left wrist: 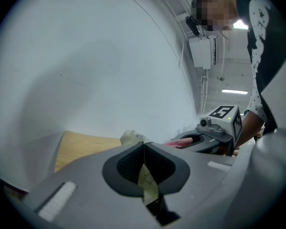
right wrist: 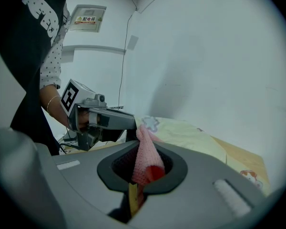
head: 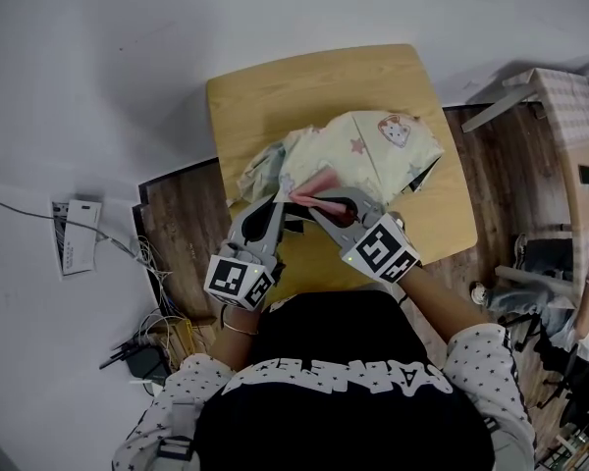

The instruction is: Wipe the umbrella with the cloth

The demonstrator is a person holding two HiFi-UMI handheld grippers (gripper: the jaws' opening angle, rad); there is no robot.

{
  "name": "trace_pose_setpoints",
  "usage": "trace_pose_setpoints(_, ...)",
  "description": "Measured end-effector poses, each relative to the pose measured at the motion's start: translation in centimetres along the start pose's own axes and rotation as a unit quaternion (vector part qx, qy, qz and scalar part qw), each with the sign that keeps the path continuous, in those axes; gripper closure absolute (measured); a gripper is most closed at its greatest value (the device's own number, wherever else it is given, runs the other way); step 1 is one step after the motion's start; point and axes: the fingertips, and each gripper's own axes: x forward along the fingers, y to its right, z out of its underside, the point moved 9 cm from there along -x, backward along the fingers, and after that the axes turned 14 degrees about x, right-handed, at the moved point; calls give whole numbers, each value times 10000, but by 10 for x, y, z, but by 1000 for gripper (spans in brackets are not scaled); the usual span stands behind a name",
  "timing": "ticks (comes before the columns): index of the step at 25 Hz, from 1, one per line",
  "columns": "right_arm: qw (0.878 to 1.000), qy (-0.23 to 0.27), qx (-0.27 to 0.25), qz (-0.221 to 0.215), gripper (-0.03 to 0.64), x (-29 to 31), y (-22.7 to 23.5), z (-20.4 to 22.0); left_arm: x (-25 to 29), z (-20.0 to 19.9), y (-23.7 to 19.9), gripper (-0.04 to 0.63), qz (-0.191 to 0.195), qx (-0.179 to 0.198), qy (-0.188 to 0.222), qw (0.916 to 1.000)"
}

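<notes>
Centrally on the small light wooden table (head: pixel 304 86) lies a pale yellow fabric umbrella (head: pixel 368 150) printed with stars. Near the table's front edge, the left gripper (head: pixel 268 212) pinches the umbrella's canopy edge, and the right gripper (head: pixel 324 207) clamps a pink knitted cloth (head: pixel 319 186).

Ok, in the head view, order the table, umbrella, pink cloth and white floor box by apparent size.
1. table, largest.
2. umbrella, crumpled on it.
3. white floor box and pink cloth: too close to rank; the cloth is bunched and partly hidden, the box farther away.
</notes>
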Motion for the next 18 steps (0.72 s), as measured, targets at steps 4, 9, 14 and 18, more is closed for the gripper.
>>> trace_pose_setpoints(4, 10000, 17, 54, 51, 583, -1, -5, -1, -1, 3, -5, 593, 84, -36, 5, 10000)
trace_pose_setpoints(9, 9994, 282, 146, 143, 583, -17, -2, -13, -2, 5, -8, 593, 146, 62, 12, 9999)
trace_pose_setpoints(14, 9956, 742, 102, 560, 582, -41, 26, -38, -5, 7, -7, 592, 24, -27, -6, 10000)
trace_pose_setpoints(18, 9902, 1007, 6, 964, 583, -53, 59, -55, -4, 7, -5, 594, -114, -41, -33, 9999)
